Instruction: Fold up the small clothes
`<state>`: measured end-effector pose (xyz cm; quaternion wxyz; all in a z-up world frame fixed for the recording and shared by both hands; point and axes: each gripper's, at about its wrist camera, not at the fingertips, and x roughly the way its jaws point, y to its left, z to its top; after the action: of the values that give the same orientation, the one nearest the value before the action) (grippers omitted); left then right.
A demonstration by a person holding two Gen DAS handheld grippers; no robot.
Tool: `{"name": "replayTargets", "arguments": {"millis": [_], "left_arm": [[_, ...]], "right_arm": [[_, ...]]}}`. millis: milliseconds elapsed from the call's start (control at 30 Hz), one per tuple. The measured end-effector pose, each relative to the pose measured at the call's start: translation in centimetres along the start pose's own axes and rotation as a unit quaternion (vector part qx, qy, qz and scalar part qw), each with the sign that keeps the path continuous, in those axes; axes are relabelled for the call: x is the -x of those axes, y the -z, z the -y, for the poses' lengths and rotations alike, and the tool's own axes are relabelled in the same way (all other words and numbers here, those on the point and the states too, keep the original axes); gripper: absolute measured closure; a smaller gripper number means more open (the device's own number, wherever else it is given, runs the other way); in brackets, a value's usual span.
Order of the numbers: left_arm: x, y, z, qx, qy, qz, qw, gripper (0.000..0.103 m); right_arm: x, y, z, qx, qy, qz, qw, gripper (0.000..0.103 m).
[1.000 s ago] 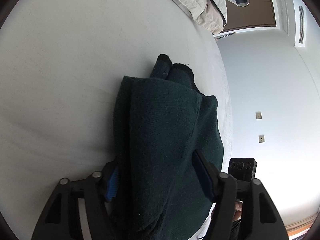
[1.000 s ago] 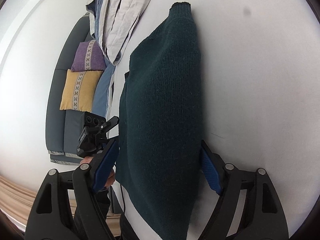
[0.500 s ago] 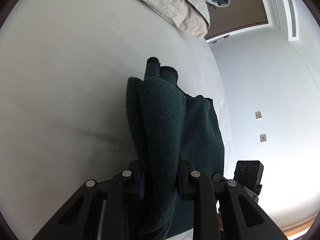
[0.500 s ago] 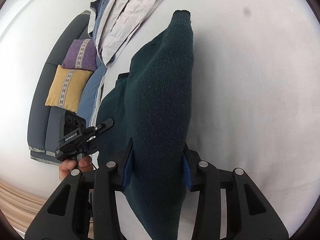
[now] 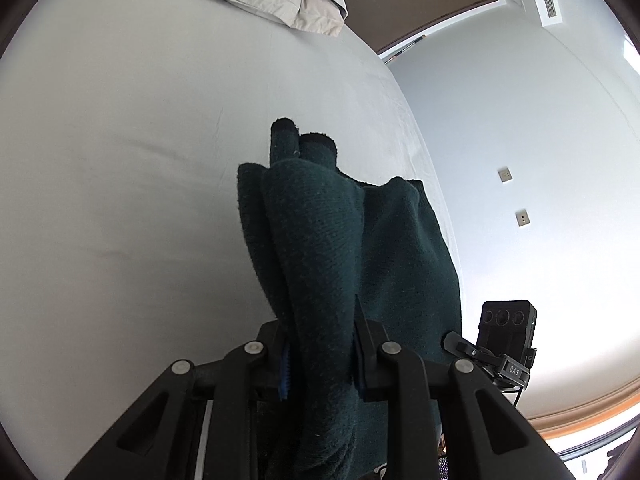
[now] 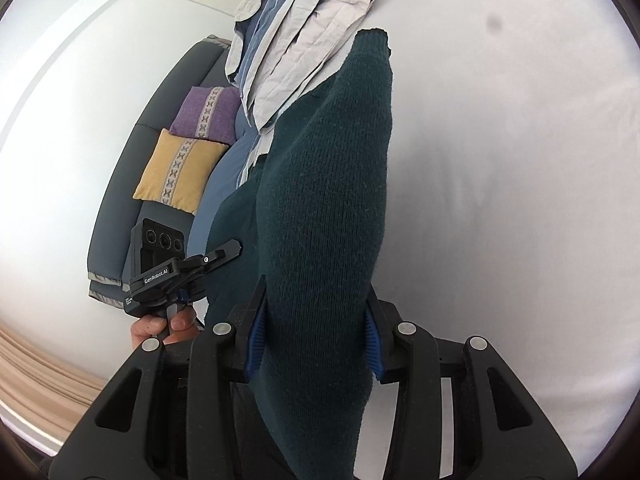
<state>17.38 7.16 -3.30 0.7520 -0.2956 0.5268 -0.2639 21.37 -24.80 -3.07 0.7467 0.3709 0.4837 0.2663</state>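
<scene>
A dark green knitted sweater (image 5: 352, 248) is held at its near edge by both grippers, and the far part, with the cuffs (image 5: 302, 142) of the sleeves, lies on the white bed (image 5: 120, 160). The left gripper (image 5: 320, 354) has just been closing, and its fingers are now pressed tight on a thick bunch of the knit. The right gripper (image 6: 314, 330) has just been closing too, and its fingers are pressed on a wider roll of the same sweater (image 6: 324, 200). The knit looks soft and floppy, so it will likely sag and hang wherever it is not held. It looks thick and a little fuzzy, so it should not slip out easily, and it cannot be broken. It is probably light, but it may stretch if it is pulled hard. It is best held at two spots along one edge, well apart, so the cloth is kept flat and straight. A pile of pale bedding (image 6: 304, 20) lies at the far end of the bed.
</scene>
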Motion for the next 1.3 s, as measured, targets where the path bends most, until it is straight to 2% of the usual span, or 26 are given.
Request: {"name": "replayTargets", "arguments": {"millis": [200,300,400,433,500,600,700,833,900,967,1033,1067,1100,1133,1167,1200,1233,1300], "left_arm": [[-2.8,5.2,-1.8,0.017,-0.015,-0.025,0.9994,0.078],[-4.7,6.9,-3.6,0.03,-0.032,-0.03,0.9986,0.077],[-5.2,7.4,-5.4,0.055,-0.022,-0.019,0.998,0.071],[-5.2,7.4,-5.8,0.06,-0.022,-0.016,0.9978,0.067],[-5.1,7.6,-6.0,0.059,-0.02,-0.012,0.998,0.066],[-4.7,7.8,-5.7,0.049,-0.039,0.002,0.998,0.06],[-3.5,8.4,-5.1,0.036,-0.078,0.025,0.996,0.05],[-0.7,9.5,-3.2,0.012,-0.124,0.073,0.9896,0.046],[0.9,10.4,-1.6,-0.012,-0.142,0.102,0.9844,0.04],[2.2,12.0,0.7,-0.054,-0.174,0.136,0.9738,0.033],[3.2,13.1,3.6,-0.103,-0.212,0.165,0.9577,0.019],[3.7,13.9,5.1,-0.131,-0.231,0.185,0.9462,0.015],[4.2,14.5,6.3,-0.152,-0.247,0.206,0.9344,0.005],[5.1,15.2,7.4,-0.172,-0.266,0.234,0.9189,0.0],[5.9,16.2,8.7,-0.192,-0.287,0.268,0.8995,0.0],[6.6,17.1,9.7,-0.207,-0.298,0.294,0.8843,0.0],[7.2,17.5,10.6,-0.22,-0.303,0.313,0.8731,0.0],[8.1,18.7,12.4,-0.238,-0.313,0.345,0.8528,0.0]], "right_arm": [[0.1,5.6,3.2,-0.036,0.014,-0.005,0.999,0.065],[-0.3,7.0,5.3,-0.047,0.043,-0.002,0.998,0.065],[-1.0,8.0,8.4,-0.082,0.016,0.003,0.997,0.063],[-0.9,8.4,8.3,-0.076,0.011,0.011,0.997,0.063],[-0.9,8.6,8.0,-0.069,0.015,0.019,0.997,0.062],[-0.8,8.8,7.4,-0.062,0.028,0.022,0.997,0.059],[0.0,8.6,7.0,-0.064,0.05,0.035,0.996,0.056],[3.5,9.5,5.9,-0.052,0.09,0.078,0.992,0.056],[5.5,10.2,5.2,-0.036,0.107,0.098,0.989,0.054],[6.9,11.0,3.5,-0.004,0.14,0.115,0.983,0.054],[7.3,12.2,1.0,0.043,0.187,0.126,0.973,0.052],[7.8,12.6,0.2,0.067,0.208,0.13,0.967,0.052],[9.3,13.5,0.0,0.089,0.226,0.133,0.961,0.051],[9.4,14.1,-1.4,0.116,0.246,0.141,0.952,0.051],[10.2,14.7,-2.5,0.141,0.262,0.151,0.943,0.051],[10.5,15.3,-3.9,0.166,0.275,0.161,0.933,0.05],[10.8,15.7,-5.3,0.187,0.283,0.174,0.924,0.048],[12.0,16.5,-7.9,0.219,0.29,0.208,0.908,0.029]]}}
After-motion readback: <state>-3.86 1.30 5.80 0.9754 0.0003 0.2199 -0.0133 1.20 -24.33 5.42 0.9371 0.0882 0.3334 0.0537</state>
